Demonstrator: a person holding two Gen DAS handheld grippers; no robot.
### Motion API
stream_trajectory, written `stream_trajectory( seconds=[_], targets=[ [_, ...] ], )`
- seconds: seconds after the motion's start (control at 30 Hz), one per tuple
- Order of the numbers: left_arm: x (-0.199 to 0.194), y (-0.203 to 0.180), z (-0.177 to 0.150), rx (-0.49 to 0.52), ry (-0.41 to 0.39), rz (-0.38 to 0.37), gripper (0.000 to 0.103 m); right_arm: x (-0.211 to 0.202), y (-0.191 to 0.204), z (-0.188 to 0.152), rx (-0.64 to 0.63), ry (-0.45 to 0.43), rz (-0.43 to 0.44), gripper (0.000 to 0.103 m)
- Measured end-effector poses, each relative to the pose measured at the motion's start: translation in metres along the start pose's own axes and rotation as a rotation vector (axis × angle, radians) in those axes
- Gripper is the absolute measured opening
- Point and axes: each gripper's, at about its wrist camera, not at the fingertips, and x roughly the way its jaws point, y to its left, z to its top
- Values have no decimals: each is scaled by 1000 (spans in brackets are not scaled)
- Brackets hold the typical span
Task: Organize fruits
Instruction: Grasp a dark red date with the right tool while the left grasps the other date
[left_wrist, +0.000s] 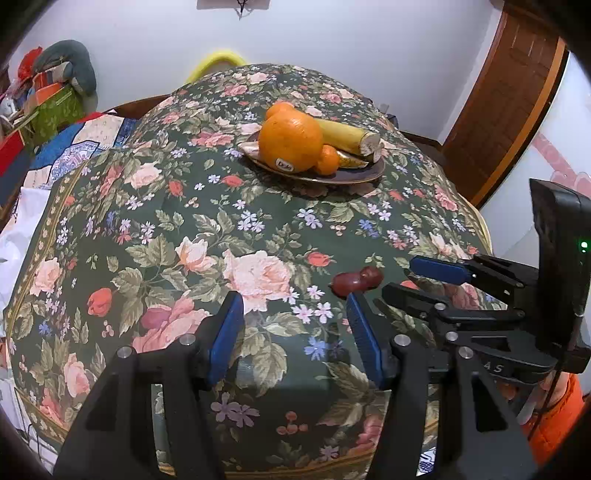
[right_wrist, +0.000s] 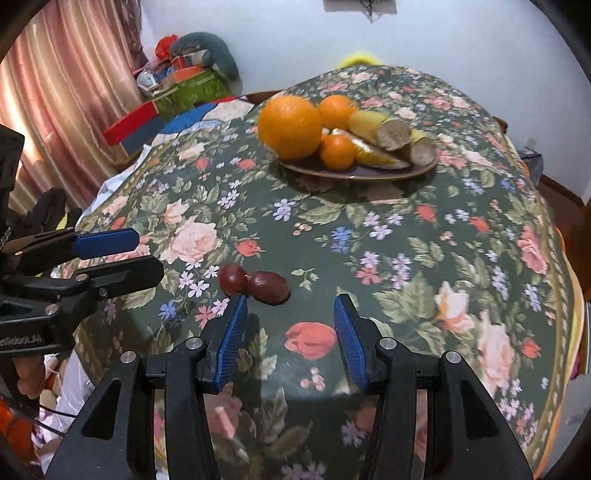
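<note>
A brown plate (left_wrist: 343, 179) (right_wrist: 373, 174) at the far side of the table holds a large orange (left_wrist: 290, 142) (right_wrist: 290, 125), two small oranges (right_wrist: 337, 151), and cut yellow pieces (left_wrist: 351, 138) (right_wrist: 384, 133). Two red grapes (left_wrist: 356, 280) (right_wrist: 255, 282) lie joined on the floral tablecloth. My left gripper (left_wrist: 293, 306) is open and empty, the grapes just past its right fingertip. My right gripper (right_wrist: 290, 308) is open and empty, the grapes just ahead of its left fingertip. Each gripper shows in the other's view, the right one (left_wrist: 406, 275) and the left one (right_wrist: 144, 253).
The round table wears a dark green floral cloth (left_wrist: 184, 221) (right_wrist: 406, 240). Boxes and clutter (left_wrist: 48, 99) (right_wrist: 181, 88) are piled beyond the table on the left. A wooden door (left_wrist: 517, 92) stands at the right, a pink curtain (right_wrist: 66, 92) at the left.
</note>
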Motion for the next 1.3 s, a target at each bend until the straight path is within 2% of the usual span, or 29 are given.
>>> stream_trajectory(
  seconds=[0.1, 0.17, 0.23, 0.33, 0.5, 0.63, 0.73, 0.93, 1.07, 1.13, 1.3],
  targets=[
    [4, 4, -1, -8, 8, 0, 58, 8, 2, 2, -5, 12, 16, 43],
    [7, 5, 0, -10, 13, -1, 58, 11, 3, 5, -9, 8, 21, 37],
    [9, 5, 0, -6, 18, -2, 58, 13, 2, 7, -4, 8, 35, 24],
    [9, 1, 1, 6, 13, -9, 58, 15, -2, 7, 10, 9, 69, 15],
    [13, -6, 2, 19, 19, -25, 58, 12, -5, 5, 27, -6, 85, 11],
    [17, -17, 4, 45, 29, -36, 56, 1, -12, 4, 44, -35, 76, 10],
    [21, -26, 6, 67, 33, -43, 55, -9, -17, 4, 28, -50, 25, 11],
    [42, -37, 12, 92, 62, -47, 39, -22, -27, 2, 22, -64, -23, 12],
    [53, -36, 17, 99, 70, -11, 37, -22, -30, 2, 27, -55, -12, 23],
    [53, -32, 18, 91, 64, -16, 36, -21, -29, 1, 22, -56, -13, 29],
    [44, -16, 17, 62, 44, -6, 35, -5, -16, 8, -12, -34, 30, 29]
  ],
)
